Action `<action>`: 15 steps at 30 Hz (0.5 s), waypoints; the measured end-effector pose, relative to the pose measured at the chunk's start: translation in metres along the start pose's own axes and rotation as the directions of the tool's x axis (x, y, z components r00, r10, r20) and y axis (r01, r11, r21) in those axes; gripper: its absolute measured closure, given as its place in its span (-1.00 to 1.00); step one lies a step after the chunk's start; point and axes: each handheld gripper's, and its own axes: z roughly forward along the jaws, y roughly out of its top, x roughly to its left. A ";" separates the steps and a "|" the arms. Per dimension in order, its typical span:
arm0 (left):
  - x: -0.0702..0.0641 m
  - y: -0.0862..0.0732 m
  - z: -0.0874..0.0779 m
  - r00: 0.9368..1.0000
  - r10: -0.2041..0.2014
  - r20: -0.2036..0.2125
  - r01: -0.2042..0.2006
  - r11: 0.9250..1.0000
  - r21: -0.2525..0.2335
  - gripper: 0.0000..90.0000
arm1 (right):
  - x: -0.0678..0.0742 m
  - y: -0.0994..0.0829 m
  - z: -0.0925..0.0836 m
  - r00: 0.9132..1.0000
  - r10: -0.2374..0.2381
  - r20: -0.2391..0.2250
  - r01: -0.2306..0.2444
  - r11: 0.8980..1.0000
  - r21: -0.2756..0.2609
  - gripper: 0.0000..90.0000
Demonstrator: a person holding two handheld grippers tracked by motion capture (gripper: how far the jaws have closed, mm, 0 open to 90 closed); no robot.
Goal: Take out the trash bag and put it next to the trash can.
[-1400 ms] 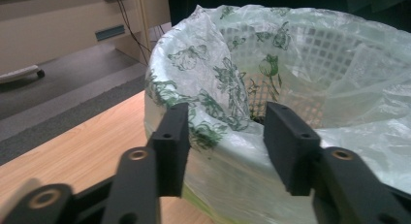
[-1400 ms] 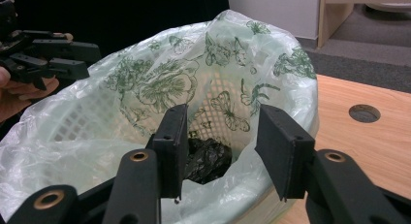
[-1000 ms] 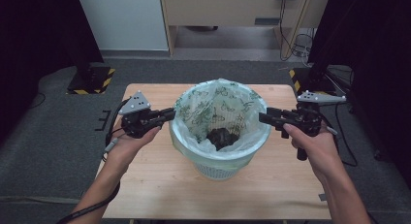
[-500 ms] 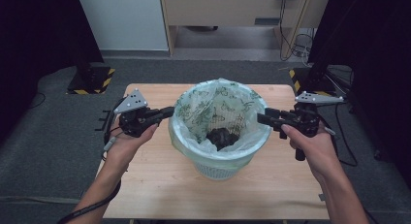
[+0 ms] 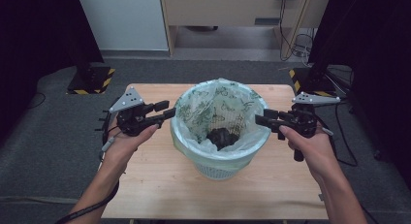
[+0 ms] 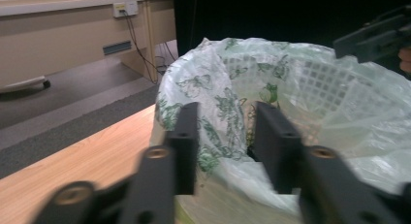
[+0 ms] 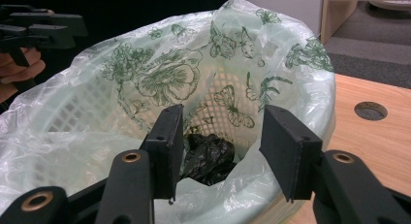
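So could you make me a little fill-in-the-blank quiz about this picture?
1. The bin is lined with a plastic bag printed with green ____.
2. At the bottom of the bin lies something crumpled and ____.
3. The bin stands on a ____ table.

Missing words: flowers and butterflies; black; wooden

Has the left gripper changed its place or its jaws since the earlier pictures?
Yes: the left gripper stays beside the bag's rim, but its jaws have just been opening and no longer pinch it.
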 end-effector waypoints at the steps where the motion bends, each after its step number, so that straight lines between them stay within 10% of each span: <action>1: 0.001 -0.001 0.001 1.000 -0.003 0.003 0.003 1.000 0.006 0.15 | 0.000 0.000 0.000 1.000 0.000 -0.001 0.000 1.000 0.001 0.13; 6: 0.002 -0.003 0.012 1.000 -0.003 -0.006 0.004 1.000 0.031 0.07 | 0.001 0.000 0.002 1.000 0.001 -0.005 -0.001 1.000 0.003 0.12; 15: -0.001 -0.004 0.020 0.999 0.020 -0.045 -0.017 0.997 0.074 0.55 | 0.000 0.000 -0.001 1.000 -0.009 0.002 0.009 1.000 -0.002 0.11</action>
